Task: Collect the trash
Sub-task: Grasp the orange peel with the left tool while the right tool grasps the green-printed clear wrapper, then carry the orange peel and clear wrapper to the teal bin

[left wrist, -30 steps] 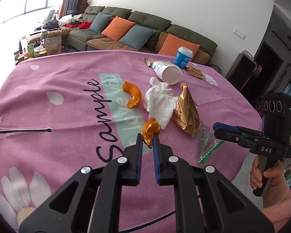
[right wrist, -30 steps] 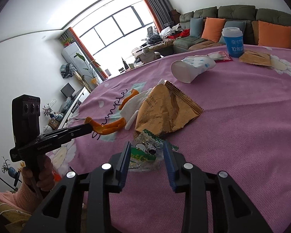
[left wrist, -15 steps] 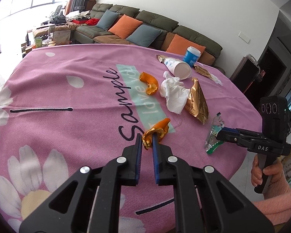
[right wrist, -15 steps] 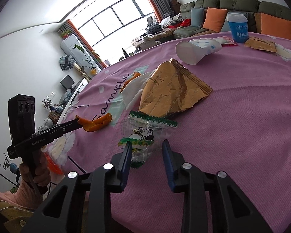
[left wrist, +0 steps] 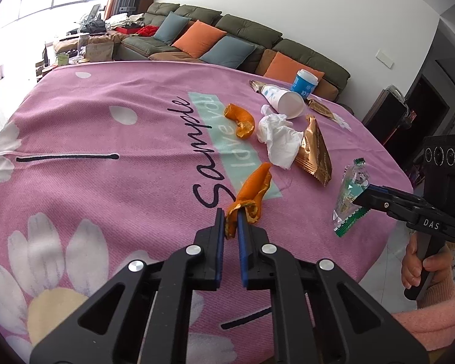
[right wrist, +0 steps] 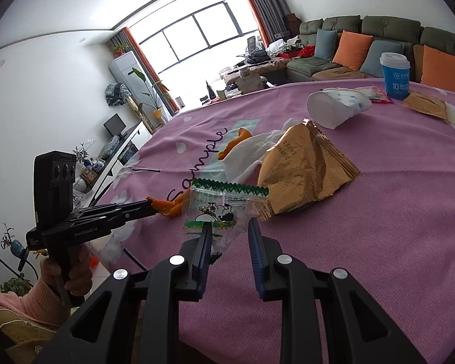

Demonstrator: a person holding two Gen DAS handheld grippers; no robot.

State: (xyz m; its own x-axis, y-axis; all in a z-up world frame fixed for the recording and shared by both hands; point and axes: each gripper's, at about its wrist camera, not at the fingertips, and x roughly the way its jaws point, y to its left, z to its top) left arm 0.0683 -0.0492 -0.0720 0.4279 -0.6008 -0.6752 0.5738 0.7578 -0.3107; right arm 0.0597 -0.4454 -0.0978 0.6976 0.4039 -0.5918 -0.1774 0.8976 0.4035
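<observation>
Left wrist view: our left gripper (left wrist: 231,214) clamps curled orange peel (left wrist: 253,192); our right gripper (right wrist: 229,227), jaws closing, pinches a crinkly clear wrapper (right wrist: 218,209) beside it.

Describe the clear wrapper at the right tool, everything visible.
The clear plastic wrapper is crinkled and see-through, with green zigzag-cut ends, green bands and a black cartoon print. It stands up between the fingers of the right tool, whose jaws are closing on it. The left wrist view shows it lifted near the table edge, beside the gold snack bag; contact there is unclear.
</observation>
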